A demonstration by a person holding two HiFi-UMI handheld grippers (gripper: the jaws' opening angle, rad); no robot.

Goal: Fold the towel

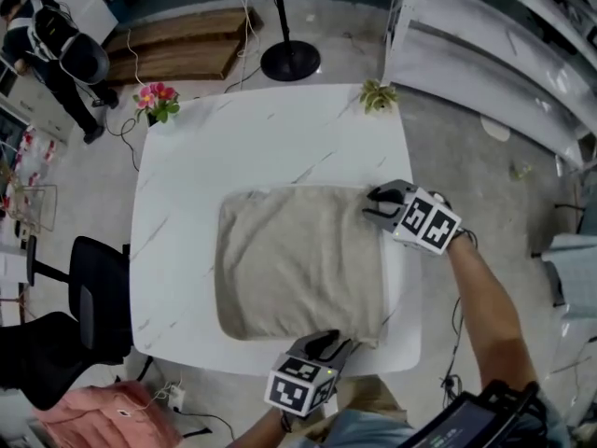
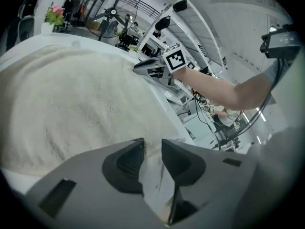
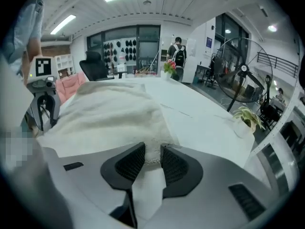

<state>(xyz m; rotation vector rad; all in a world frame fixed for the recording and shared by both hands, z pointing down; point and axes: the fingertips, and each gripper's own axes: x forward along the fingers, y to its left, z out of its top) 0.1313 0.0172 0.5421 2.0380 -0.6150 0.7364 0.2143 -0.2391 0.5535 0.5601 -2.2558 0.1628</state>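
Observation:
A beige towel (image 1: 298, 259) lies spread flat on the white table (image 1: 187, 175). My left gripper (image 1: 331, 345) is at the towel's near right corner. In the left gripper view its jaws (image 2: 152, 144) stand a narrow gap apart, with the towel (image 2: 71, 99) edge just at the tips and bare table showing between them. My right gripper (image 1: 373, 205) is at the far right corner. In the right gripper view that corner of the towel (image 3: 109, 113) fills the gap between the ribbed pads of the gripper (image 3: 152, 151), which is shut on it.
A pot of pink flowers (image 1: 157, 99) and a small green plant (image 1: 377, 95) stand at the table's far corners. A fan stand (image 1: 289, 59) is beyond the table, a black chair (image 1: 93, 297) to its left. A person (image 1: 56, 45) stands far left. White shelving runs along the right.

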